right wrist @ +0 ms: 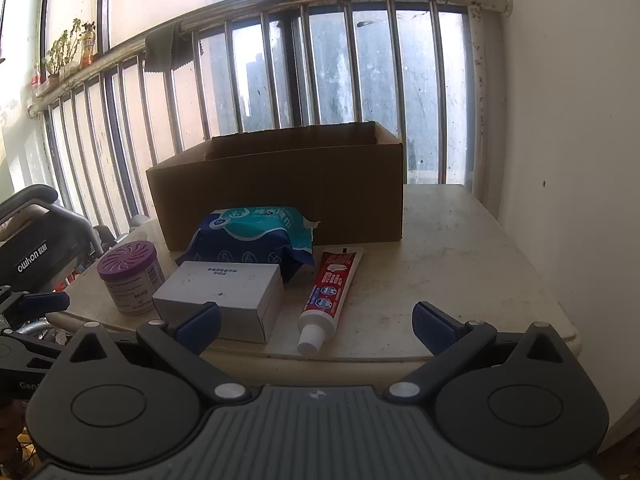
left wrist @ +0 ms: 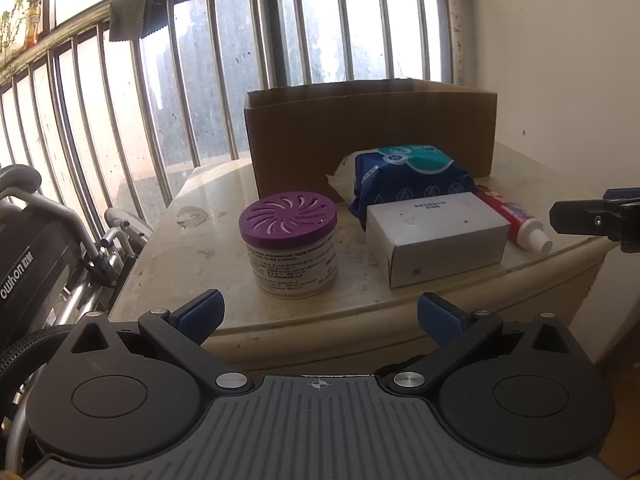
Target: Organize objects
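On a pale table (left wrist: 208, 248) (right wrist: 460, 256) stand an open cardboard box (left wrist: 368, 136) (right wrist: 280, 184), a white tub with a purple vented lid (left wrist: 290, 240) (right wrist: 130, 278), a blue wet-wipes pack (left wrist: 408, 176) (right wrist: 256, 236), a white carton (left wrist: 436, 236) (right wrist: 224, 298) and a red toothpaste tube (left wrist: 512, 216) (right wrist: 330, 296). My left gripper (left wrist: 320, 316) is open and empty, short of the table's front edge, facing the tub. My right gripper (right wrist: 316, 324) is open and empty at the front edge, with the toothpaste cap between its fingers' line. The right gripper also shows at the left wrist view's right edge (left wrist: 592, 220).
A metal window railing (left wrist: 200, 80) (right wrist: 280, 72) runs behind the table, with a dark cloth (left wrist: 132, 12) hung on it. A folded wheelchair (left wrist: 48, 248) (right wrist: 36, 248) stands to the left. A white wall (right wrist: 568, 160) bounds the right side.
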`<state>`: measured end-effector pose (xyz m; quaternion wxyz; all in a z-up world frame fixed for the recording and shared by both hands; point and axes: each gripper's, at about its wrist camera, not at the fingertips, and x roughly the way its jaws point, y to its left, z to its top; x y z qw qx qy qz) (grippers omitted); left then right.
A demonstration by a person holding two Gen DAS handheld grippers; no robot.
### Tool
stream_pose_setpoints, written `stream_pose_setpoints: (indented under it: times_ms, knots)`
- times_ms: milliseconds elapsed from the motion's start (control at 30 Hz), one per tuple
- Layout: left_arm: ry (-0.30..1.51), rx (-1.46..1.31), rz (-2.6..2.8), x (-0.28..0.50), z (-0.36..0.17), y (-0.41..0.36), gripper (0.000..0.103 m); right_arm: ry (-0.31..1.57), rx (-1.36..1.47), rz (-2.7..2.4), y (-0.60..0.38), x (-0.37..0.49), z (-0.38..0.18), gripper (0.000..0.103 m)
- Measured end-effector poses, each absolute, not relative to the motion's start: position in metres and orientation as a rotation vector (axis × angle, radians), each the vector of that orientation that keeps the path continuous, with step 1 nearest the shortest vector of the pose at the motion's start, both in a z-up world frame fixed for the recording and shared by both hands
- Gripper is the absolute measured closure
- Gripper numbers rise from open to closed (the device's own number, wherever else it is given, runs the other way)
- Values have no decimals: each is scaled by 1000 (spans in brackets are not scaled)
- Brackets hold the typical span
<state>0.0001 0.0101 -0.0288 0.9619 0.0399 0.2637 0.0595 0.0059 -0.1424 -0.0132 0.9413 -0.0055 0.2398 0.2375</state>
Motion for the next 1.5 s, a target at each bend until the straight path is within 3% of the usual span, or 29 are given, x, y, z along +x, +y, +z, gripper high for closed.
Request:
stream_pose_setpoints:
  times_ms: [1500]
  knots:
    - [540, 24, 132, -2, -30, 20, 0, 488, -6, 498, -139, 2, -10, 0]
